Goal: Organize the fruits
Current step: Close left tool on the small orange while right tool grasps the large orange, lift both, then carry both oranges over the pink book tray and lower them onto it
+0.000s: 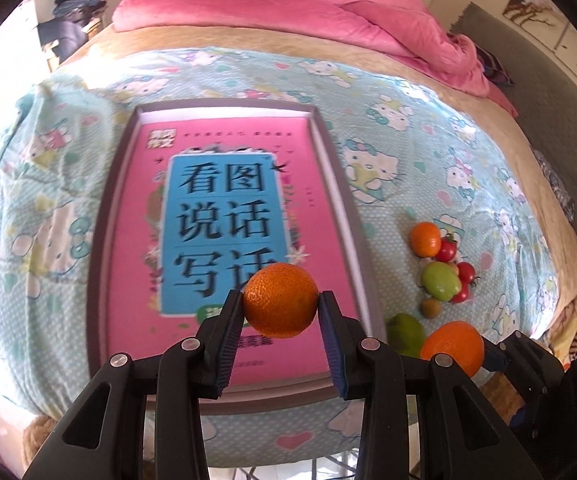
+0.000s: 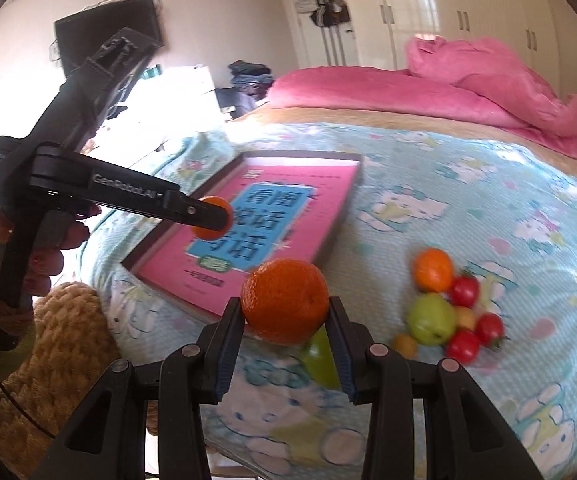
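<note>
1. Between the pads of the left gripper (image 1: 280,304), an orange (image 1: 280,300) is clamped, held in the air over the near end of the pink book (image 1: 216,240) that lies inside a shallow grey tray (image 1: 100,240).
2. Just to the right of that gripper, the right gripper (image 2: 286,306) grasps a second orange (image 2: 284,300), carried above the bedsheet (image 2: 488,208) near the tray's corner; a green fruit (image 2: 320,356) lies directly beneath it on the sheet.
3. Further ahead and to the right of both grippers, the remaining pile sits on the sheet: a third orange (image 1: 425,239), a green apple (image 1: 440,281), several red tomatoes (image 1: 465,272) and a small brownish fruit (image 1: 430,307), all touching or just beside one another.
4. Beyond the tray, a pink quilt (image 1: 368,12) is heaped at the far end of the bed.
5. The step in hand looks like transport: both oranges are lifted and heading toward the tray. The next move likely calls for lowering each onto the book and releasing gently, apart, so neither rolls.
</note>
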